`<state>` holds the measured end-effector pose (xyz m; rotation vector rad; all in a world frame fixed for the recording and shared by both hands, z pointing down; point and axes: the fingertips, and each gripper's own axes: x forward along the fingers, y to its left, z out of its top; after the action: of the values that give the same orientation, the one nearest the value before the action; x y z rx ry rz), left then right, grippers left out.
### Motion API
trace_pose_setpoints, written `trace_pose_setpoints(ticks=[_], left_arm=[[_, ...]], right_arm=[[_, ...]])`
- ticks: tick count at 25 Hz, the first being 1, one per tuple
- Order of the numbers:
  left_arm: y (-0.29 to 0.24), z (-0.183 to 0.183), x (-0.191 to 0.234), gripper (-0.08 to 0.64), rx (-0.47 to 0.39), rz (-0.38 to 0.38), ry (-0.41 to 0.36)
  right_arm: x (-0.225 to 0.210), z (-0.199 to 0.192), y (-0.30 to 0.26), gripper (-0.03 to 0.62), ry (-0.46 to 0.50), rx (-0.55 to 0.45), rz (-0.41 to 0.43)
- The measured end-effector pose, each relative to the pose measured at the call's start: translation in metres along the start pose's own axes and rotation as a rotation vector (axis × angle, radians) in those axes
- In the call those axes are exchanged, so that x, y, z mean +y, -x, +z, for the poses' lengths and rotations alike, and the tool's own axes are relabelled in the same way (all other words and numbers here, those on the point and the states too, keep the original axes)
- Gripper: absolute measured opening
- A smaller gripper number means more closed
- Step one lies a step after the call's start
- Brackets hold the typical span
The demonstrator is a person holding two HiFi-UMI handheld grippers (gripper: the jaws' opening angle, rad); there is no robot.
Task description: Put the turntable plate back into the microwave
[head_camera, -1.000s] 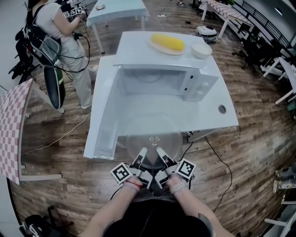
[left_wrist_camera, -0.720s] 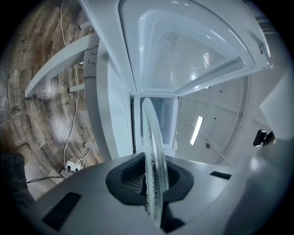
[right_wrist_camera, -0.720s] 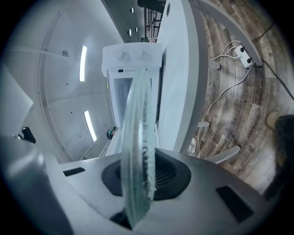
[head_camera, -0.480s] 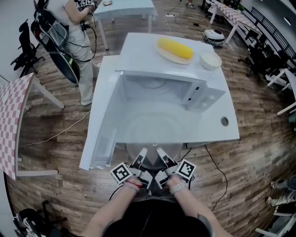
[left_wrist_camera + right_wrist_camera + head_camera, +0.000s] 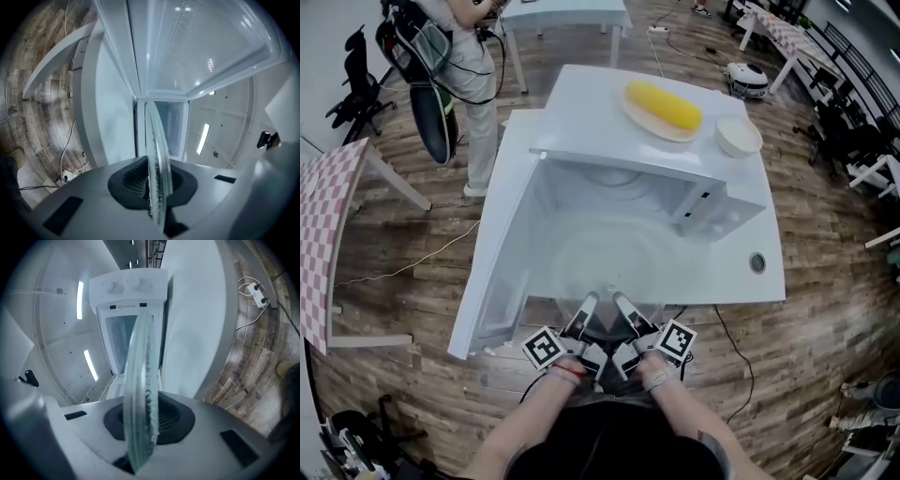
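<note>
While tight on turntable plate (image 5: 609,255), left gripper (image 5: 589,302) and right gripper (image 5: 619,301), before microwave (image 5: 581,112).

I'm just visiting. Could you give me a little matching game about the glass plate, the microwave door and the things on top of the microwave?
1 glass plate
2 microwave door
3 yellow food
4 white bowl

A swung open, leftward
B lying on a dish
C clamped by left gripper and right gripper
D standing right of the yellow food

Pairs: 1-C, 2-A, 3-B, 4-D
</note>
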<state>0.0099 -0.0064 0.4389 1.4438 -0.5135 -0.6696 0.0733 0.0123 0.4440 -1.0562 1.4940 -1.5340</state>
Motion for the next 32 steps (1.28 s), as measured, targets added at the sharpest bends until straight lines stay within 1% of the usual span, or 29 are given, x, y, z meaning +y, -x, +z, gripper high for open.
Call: trace_pose_setpoints(ticks=[4, 8, 12, 15, 21, 27, 32], left_arm=[[-0.011, 0.001, 0.001, 0.032, -0.016, -0.003, -0.019], [-0.022, 0.005, 0.003, 0.032, -0.036, 0.001, -0.016], [-0.032, 0.005, 0.004, 0.032, -0.049, 0.012, -0.036], [-0.042, 0.004, 0.004, 0.033, -0.060, 0.005, -0.044], [-0.053, 0.003, 0.006, 0.033, -0.090, 0.008, -0.057], [-0.069, 0.014, 0.008, 0.033, -0.119, 0.008, -0.045], [-0.084, 0.030, 0.003, 0.032, -0.113, 0.002, -0.075]], right_arm=[[0.001, 0.010, -0.006, 0.051, -0.001, 0.018, 0.012], [-0.001, 0.020, -0.014, 0.051, -0.006, 0.035, 0.012], [-0.002, 0.030, -0.019, 0.051, -0.015, 0.045, 0.031], [-0.002, 0.041, -0.022, 0.051, -0.013, 0.056, 0.040], [-0.002, 0.053, -0.026, 0.051, -0.013, 0.085, 0.035], [-0.003, 0.064, -0.044, 0.051, -0.030, 0.115, 0.041], [0.001, 0.074, -0.062, 0.051, -0.019, 0.111, 0.053]])
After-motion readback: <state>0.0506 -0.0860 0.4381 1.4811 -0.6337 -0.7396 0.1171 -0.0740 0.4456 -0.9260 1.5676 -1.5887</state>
